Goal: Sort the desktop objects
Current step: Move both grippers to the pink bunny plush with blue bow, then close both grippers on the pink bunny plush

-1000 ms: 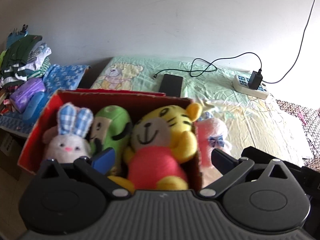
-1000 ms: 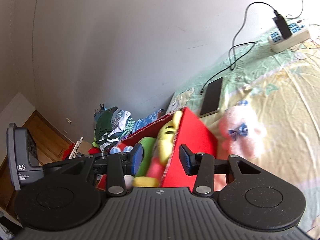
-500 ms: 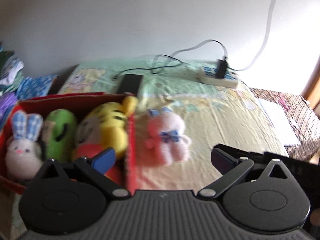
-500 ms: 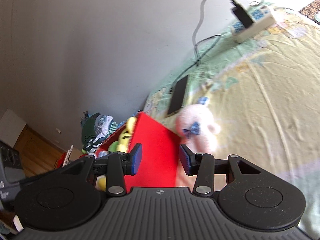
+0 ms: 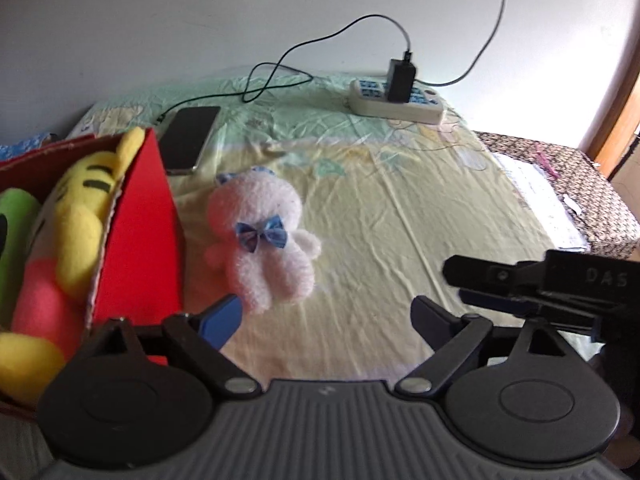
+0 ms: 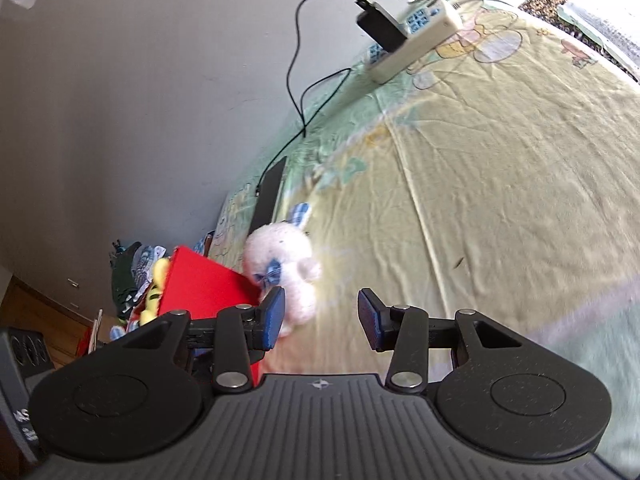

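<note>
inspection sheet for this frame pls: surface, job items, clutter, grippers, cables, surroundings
Surface: bed sheet, pale yellow-green with a cartoon print, wrinkled.
Job's things: pink plush with a blue bow lies on the sheet just outside the red box; yellow tiger plush and green plush sit inside the box.
Clutter: phone flat on the sheet beyond the box; papers at the right edge.
Grippers: left gripper open, holding nothing; right gripper open, holding nothing, the pink plush just ahead of its left finger.
Cables: power strip with a black charger plugged in; black cable runs to the phone.
Surroundings: plain wall; pile of clothes beyond the box.
</note>
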Available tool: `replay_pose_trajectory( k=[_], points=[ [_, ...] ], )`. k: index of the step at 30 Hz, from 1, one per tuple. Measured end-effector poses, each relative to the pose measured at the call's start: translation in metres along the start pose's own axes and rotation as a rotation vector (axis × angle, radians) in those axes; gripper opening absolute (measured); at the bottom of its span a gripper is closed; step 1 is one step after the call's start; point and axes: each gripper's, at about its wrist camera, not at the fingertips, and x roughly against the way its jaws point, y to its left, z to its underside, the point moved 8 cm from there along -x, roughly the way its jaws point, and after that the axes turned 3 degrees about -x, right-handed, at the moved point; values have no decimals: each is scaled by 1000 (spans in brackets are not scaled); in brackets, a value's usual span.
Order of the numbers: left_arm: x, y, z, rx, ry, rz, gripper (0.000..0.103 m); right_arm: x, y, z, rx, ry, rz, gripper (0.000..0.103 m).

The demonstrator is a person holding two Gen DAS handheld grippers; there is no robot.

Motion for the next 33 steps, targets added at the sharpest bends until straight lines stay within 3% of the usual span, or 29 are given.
replay_pose_trajectory(
  k=[5, 12, 21, 30, 33],
  points=[
    [-23, 9, 2, 9, 26, -26, 92, -24, -2, -4, 7, 55, -12, 45],
    [-48, 8, 6, -54, 48, -76, 94, -65, 3, -2, 24, 159, -65, 45],
    [-67, 10, 3, -86, 69, -59, 96, -102, 9, 5, 19, 269, -145, 46],
    [-82, 17, 0, -98, 95, -62, 91, -121, 14, 5, 47, 287, -157, 48],
    [-86, 18, 2, -114, 105, -81, 89, -125, 22, 9, 70, 318, -189, 43]
  ],
)
